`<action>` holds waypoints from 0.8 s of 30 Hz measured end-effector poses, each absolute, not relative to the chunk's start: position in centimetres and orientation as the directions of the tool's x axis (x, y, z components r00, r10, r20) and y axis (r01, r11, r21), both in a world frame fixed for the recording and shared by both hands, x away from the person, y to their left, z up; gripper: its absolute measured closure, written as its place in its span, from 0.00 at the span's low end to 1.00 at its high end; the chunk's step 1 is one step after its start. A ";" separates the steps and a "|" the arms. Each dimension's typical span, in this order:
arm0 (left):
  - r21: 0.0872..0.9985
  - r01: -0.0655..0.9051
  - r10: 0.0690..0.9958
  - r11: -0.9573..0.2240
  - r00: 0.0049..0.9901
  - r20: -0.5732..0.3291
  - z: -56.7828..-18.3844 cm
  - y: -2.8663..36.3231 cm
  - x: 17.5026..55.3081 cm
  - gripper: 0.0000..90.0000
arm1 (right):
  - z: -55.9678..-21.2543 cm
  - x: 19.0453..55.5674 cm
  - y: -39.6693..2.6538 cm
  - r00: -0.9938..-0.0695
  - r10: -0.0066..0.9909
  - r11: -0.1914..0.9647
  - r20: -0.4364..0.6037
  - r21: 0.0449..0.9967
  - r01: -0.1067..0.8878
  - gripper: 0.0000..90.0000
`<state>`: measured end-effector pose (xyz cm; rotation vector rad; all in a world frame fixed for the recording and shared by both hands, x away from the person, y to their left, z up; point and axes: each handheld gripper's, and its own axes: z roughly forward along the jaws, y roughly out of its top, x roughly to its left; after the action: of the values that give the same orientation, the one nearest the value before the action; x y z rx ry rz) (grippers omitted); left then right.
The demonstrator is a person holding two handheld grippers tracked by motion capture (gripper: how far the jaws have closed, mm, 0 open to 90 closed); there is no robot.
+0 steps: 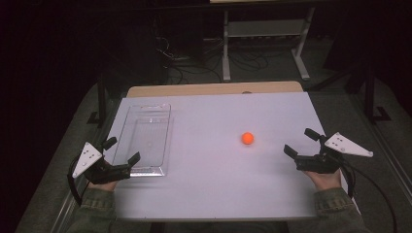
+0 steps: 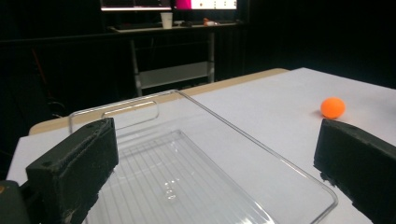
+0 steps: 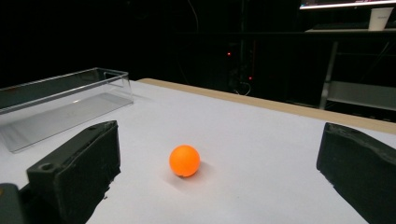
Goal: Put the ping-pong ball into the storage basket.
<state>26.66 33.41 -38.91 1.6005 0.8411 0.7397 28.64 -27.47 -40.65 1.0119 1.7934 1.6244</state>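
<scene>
So you're basically sitting at the start here: the small round orange ball (image 1: 248, 138) is lying loose on the white worktop (image 1: 218, 184), well apart from the clear rectangular plastic tray (image 1: 144, 141), which is sitting empty. Your right tool (image 1: 302, 141) is pointing at the ball with jaws gaping wide, and your left tool (image 1: 122, 149) is hanging wide by the tray's near end. Grabbing and dropping in are both left.

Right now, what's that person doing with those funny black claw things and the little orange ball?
A person sits at a white table with a gripper in each hand. Both have their jaws wide open and hold nothing. The right gripper points toward the orange ball, which lies alone on the table, untouched. The left gripper sits at the near end of a clear plastic tray, which has nothing in it.
</scene>
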 end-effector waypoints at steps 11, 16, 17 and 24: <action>0.982 0.145 0.825 -0.123 0.565 0.020 -38.7 33.0 27.0 0.00 | -40.7 29.0 -27.1 -0.583 0.809 0.044 0.078 0.980 0.192 0.00; 0.981 0.150 0.825 -0.122 0.565 0.017 -38.7 32.9 27.2 0.00 | -40.5 29.1 -27.4 -0.589 0.804 0.043 0.082 0.980 0.195 0.00; 0.980 0.152 0.825 -0.126 0.564 0.018 -38.7 32.8 27.3 0.00 | -40.5 29.1 -27.4 -0.589 0.804 0.043 0.082 0.980 0.195 0.00; 0.976 0.156 0.814 -0.151 0.579 0.034 -38.5 32.0 27.4 0.00 | -40.6 28.9 -27.4 -0.590 0.805 0.050 0.068 0.982 0.182 0.00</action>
<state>27.40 31.99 -38.46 1.6497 0.8229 0.7072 28.91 -27.37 -40.57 0.9880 1.8188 1.5758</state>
